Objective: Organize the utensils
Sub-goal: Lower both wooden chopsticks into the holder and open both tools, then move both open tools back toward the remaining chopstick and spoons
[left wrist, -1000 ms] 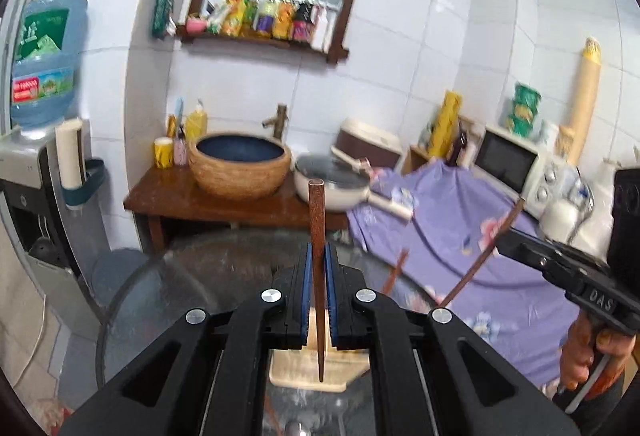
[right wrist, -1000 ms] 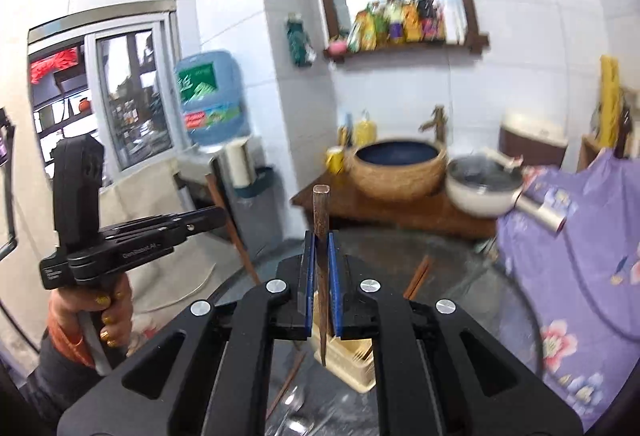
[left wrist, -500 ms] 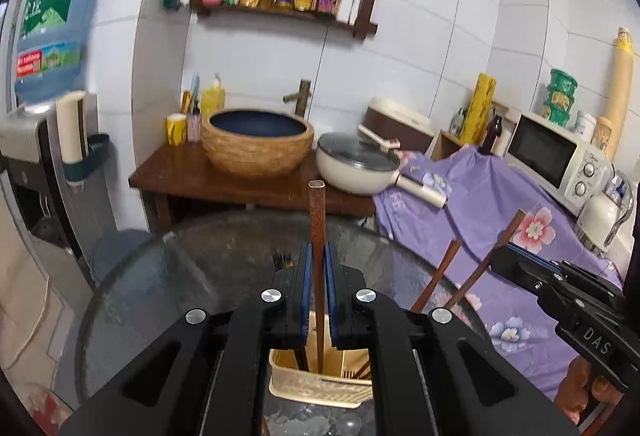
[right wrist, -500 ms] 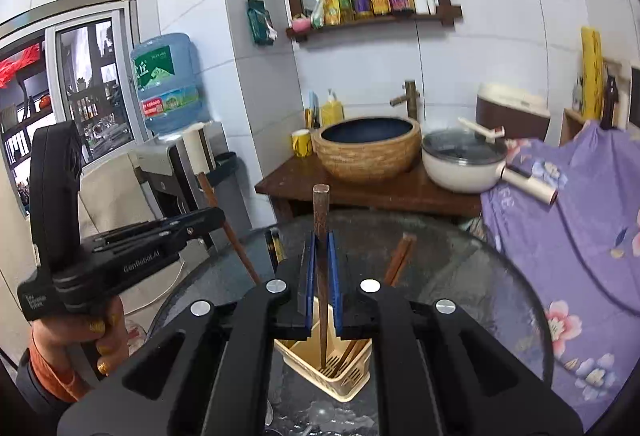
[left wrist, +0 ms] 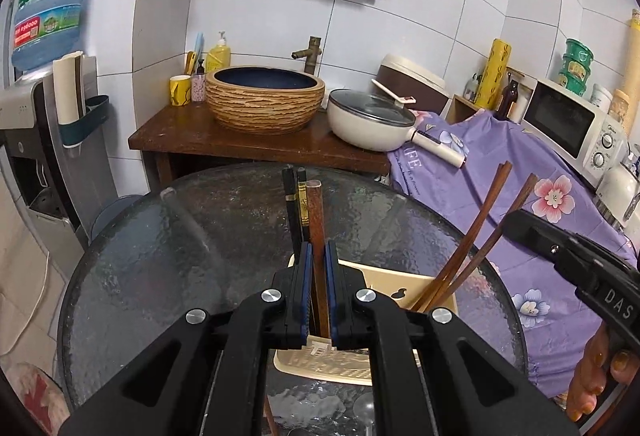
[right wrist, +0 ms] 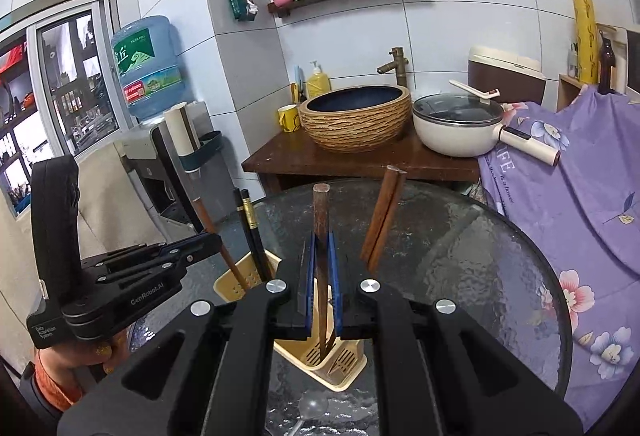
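A cream utensil holder (left wrist: 384, 284) (right wrist: 344, 356) stands on the round glass table (left wrist: 180, 256). My left gripper (left wrist: 316, 300) is shut on a brown wooden chopstick (left wrist: 315, 228), held upright with its lower end down in the holder. My right gripper (right wrist: 321, 288) is shut on another brown chopstick (right wrist: 320, 220), its tip inside the holder. Two black chopsticks (left wrist: 294, 207) (right wrist: 250, 232) and a pair of brown chopsticks (left wrist: 476, 232) (right wrist: 382, 215) lean in the holder.
A spoon (right wrist: 310, 406) lies on the glass in front of the holder. Behind the table is a wooden stand with a woven basin (left wrist: 264, 99) and a white pan (left wrist: 372, 119). A purple cloth (left wrist: 520, 195) covers the counter at right.
Both grippers have come down and forward with their chopsticks, and the chopstick tips have gone into the holder. The view has tilted down toward the table.
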A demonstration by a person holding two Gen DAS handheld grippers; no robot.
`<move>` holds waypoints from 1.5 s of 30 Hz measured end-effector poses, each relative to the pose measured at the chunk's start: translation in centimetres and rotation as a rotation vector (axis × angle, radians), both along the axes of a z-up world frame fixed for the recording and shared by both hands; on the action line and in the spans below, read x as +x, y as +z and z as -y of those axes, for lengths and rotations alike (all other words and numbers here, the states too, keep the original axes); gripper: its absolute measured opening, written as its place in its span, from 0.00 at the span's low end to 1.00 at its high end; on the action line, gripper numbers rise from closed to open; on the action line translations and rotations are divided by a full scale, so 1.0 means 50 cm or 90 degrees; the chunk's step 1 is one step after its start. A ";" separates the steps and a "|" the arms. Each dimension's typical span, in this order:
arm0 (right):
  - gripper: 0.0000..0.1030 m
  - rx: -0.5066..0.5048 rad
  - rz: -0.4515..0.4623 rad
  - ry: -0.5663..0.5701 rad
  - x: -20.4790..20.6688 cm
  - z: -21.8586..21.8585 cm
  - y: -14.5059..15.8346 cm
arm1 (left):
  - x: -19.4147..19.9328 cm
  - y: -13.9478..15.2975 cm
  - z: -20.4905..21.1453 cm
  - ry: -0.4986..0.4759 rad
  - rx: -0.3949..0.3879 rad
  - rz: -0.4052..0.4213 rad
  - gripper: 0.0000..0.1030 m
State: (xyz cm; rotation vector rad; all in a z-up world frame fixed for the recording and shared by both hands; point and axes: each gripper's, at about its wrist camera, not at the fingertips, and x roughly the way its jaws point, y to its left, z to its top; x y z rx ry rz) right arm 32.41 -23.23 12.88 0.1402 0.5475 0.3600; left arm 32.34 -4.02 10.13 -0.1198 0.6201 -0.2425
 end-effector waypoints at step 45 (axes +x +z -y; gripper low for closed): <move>0.56 -0.100 -0.146 -0.048 -0.221 -0.041 -0.357 | -0.256 -0.305 -0.088 0.086 0.024 -0.115 0.65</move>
